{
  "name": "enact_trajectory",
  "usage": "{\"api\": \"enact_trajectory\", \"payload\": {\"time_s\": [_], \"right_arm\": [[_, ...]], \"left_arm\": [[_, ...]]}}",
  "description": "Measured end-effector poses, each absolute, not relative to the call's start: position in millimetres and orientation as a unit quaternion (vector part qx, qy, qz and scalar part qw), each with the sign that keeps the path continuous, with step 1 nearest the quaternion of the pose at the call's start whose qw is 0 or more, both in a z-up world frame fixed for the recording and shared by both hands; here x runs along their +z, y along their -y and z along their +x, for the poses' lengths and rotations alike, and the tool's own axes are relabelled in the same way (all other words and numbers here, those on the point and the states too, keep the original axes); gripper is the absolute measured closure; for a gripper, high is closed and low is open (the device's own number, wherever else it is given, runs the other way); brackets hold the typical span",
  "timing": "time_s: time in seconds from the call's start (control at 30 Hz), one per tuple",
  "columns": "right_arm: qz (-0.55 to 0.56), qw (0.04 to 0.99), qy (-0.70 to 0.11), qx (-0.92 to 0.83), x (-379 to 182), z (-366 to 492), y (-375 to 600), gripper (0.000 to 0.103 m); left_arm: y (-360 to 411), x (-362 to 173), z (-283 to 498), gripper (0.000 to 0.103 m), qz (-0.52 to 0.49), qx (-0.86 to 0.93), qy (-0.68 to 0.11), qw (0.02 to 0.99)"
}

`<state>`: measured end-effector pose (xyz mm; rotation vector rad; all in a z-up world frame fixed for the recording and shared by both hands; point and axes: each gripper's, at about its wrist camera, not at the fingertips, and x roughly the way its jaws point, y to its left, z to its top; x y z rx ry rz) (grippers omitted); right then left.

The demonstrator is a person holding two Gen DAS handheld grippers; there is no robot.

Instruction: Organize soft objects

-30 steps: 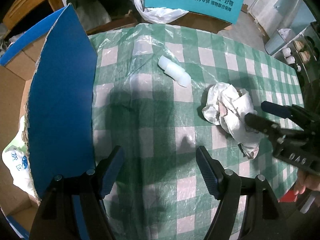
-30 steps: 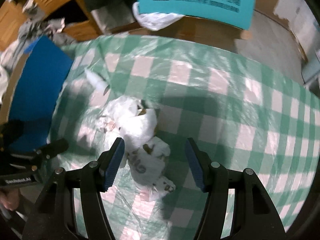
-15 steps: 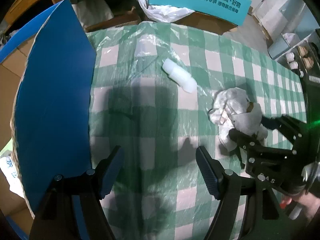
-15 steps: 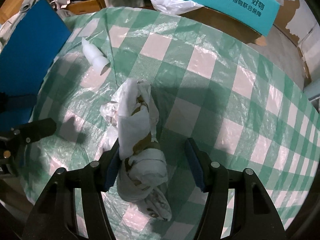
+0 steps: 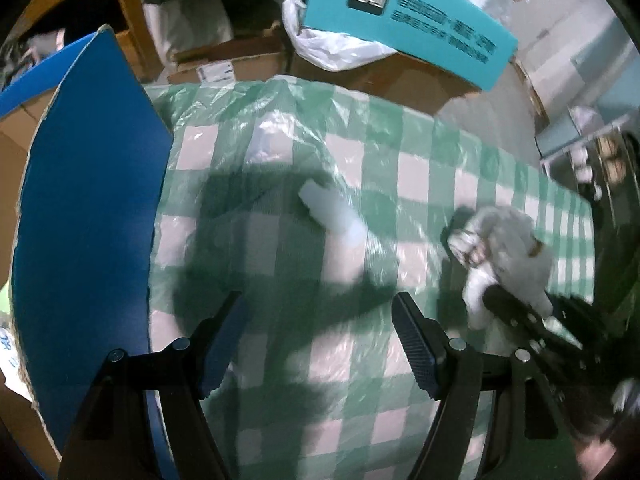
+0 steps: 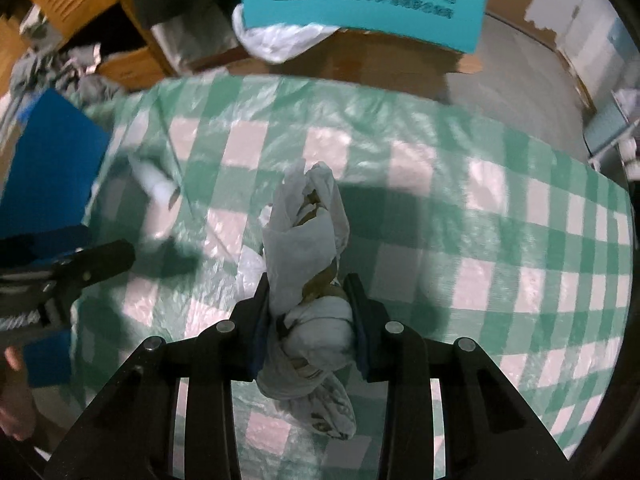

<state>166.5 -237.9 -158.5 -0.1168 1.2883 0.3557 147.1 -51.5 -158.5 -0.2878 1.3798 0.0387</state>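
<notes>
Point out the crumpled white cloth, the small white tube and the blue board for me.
crumpled white cloth [image 6: 304, 248], right wrist view, its upper folded part.
small white tube [image 5: 332, 216], left wrist view, mid-body.
blue board [image 5: 88, 232], left wrist view, middle of its flat face.

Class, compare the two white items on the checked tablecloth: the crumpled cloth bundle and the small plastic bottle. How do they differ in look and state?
The cloth bundle is crumpled, soft and brown-marked; the plastic bottle is smooth, rigid-looking and plain. The bundle sits between the closing jaws of the right gripper, pads against it; the bottle lies untouched, apart from the open left gripper. Both are white, over the tablecloth.
</notes>
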Motion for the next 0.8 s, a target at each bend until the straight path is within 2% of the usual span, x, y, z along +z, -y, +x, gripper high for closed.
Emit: {"api": "enact_trajectory", "payload": {"time_s": [0.53,0.6,0.67,0.7,0.73,0.77,0.8], "right_arm": [[-0.007,0.809,-0.56,0.178,-100,159,252,0.07],[-0.011,0.812,-0.556,0.177,-96,159,253,0.07],[-0.012,0.814,-0.554,0.174,-95,159,254,0.07],[-0.011,0.814,-0.555,0.173,-95,159,255,0.07],[-0.009,0.813,-0.555,0.173,-95,158,257,0.07],[-0.007,0.814,-0.555,0.172,-95,158,259,0.07],[-0.005,0.814,-0.555,0.171,-94,159,260,0.07]], "left_arm": [[56,-166,196,0.028,-0.158,0.089,-0.645,0.743],[56,-168,198,0.035,-0.157,0.092,-0.645,0.742],[57,-171,199,0.05,-0.153,0.095,-0.649,0.739],[57,-172,199,0.052,-0.148,0.096,-0.651,0.739],[58,-172,199,0.061,-0.144,0.097,-0.649,0.741],[59,-173,200,0.074,-0.143,0.092,-0.651,0.74],[59,-175,200,0.077,-0.146,0.088,-0.655,0.736]]}}
